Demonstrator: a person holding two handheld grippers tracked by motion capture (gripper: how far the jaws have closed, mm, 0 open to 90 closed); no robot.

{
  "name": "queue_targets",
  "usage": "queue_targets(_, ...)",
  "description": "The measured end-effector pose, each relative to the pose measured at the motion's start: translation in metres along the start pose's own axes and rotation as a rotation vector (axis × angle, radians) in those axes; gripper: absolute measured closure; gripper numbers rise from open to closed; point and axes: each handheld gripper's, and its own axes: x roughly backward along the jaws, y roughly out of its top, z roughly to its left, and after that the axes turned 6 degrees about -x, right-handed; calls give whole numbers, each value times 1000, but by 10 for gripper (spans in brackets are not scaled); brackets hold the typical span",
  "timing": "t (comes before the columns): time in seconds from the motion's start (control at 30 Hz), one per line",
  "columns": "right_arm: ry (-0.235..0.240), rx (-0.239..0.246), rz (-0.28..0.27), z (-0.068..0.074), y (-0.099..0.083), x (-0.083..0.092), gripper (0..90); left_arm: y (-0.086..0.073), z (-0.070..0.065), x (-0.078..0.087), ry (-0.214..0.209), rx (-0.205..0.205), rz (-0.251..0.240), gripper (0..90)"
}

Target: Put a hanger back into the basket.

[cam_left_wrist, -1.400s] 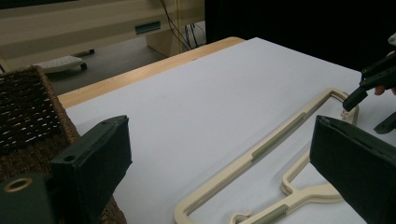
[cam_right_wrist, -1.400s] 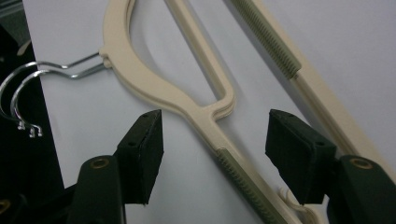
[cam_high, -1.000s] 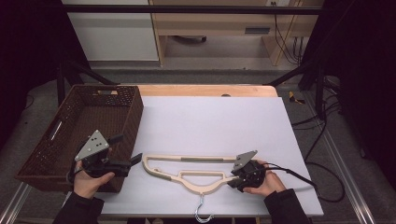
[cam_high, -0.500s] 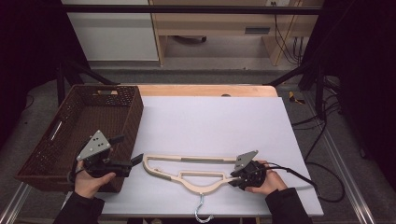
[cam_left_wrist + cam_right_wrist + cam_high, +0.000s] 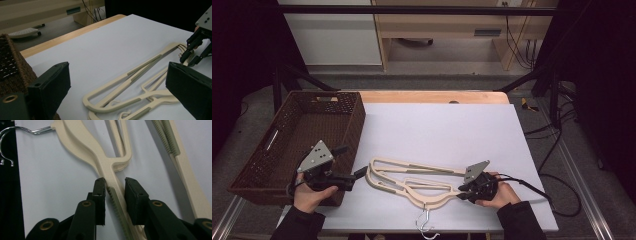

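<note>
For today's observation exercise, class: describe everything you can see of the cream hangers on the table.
The cream hangers, seemingly two, look like plastic and lie flat, overlapped, near the front edge of the white table. They have greenish ribbed grip strips along the arms and metal hooks pointing off the front edge. The right gripper has been closing its fingers around one arm, a small gap remaining on one side. The left gripper sits open just beside the other end.

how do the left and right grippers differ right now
The left gripper has its jaws spread wide, nothing between them; the right gripper's jaws have just been closing and stand narrow around an arm of the cream hanger. The left gripper sits at the hanger's end beside the brown basket; the right is at the other end. Both are hand-held with black jaws.
</note>
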Motion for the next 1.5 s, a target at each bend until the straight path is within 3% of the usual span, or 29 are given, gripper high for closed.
queue_targets(0.27,42,-2,-23,0,1,2,776,1,-3,-2,-8,-11,6,56)
queue_targets(0.4,56,-19,-19,0,2,3,786,1,-4,-3,-13,-12,10,57)
queue_targets(0.57,87,-40,-53,0,3,9,795,2,-9,-8,-26,-18,19,58)
queue_targets(0.87,113,-87,-127,2,7,21,797,0,-25,-24,-81,-41,48,65)
queue_targets(1.23,120,-111,-171,3,9,28,799,-10,-49,-48,-163,-89,109,85)
queue_targets(1.33,124,-119,-180,2,9,30,799,-18,-59,-54,-184,-99,136,100)
queue_targets(1.37,126,-121,-181,2,9,30,799,-24,-65,-59,-194,-109,169,101)
queue_targets(1.5,131,-130,-186,2,9,31,799,-32,-74,-66,-200,-113,187,139)
